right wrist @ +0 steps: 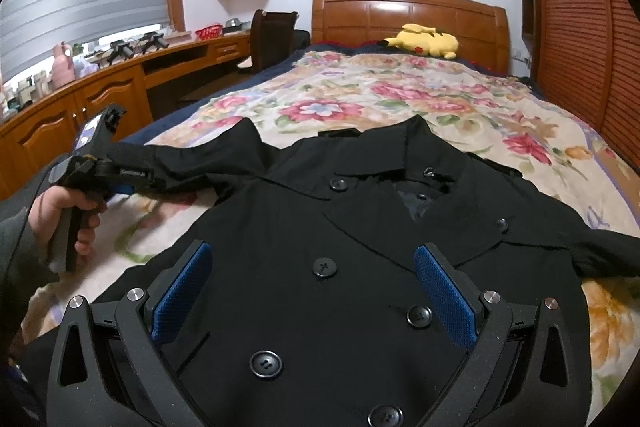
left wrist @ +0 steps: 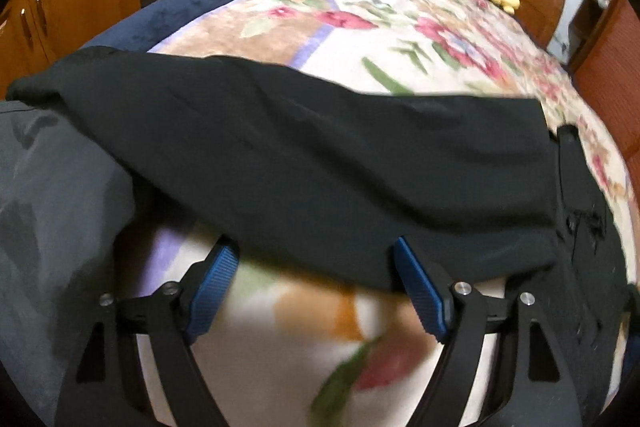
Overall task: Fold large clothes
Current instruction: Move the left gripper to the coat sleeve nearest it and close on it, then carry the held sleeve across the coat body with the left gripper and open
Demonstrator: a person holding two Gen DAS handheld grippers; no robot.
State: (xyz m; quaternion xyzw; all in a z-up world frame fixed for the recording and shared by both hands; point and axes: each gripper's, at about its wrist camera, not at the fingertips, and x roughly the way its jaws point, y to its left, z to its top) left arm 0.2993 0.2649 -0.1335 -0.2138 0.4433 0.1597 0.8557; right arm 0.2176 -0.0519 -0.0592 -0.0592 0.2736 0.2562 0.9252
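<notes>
A black double-breasted coat lies face up on the flowered bed cover, collar toward the headboard. Its left sleeve stretches out to the left. My left gripper, held by a hand, sits at that sleeve's end. In the left wrist view the sleeve runs crosswise and its near edge drapes over both fingertips of the left gripper. The jaws stand wide and the pads do not press the cloth. My right gripper hovers open over the coat's buttoned front, empty.
A yellow plush toy lies by the wooden headboard. A wooden desk and a chair stand along the bed's left side. Slatted wooden doors line the right. A grey-sleeved arm fills the left wrist view's left edge.
</notes>
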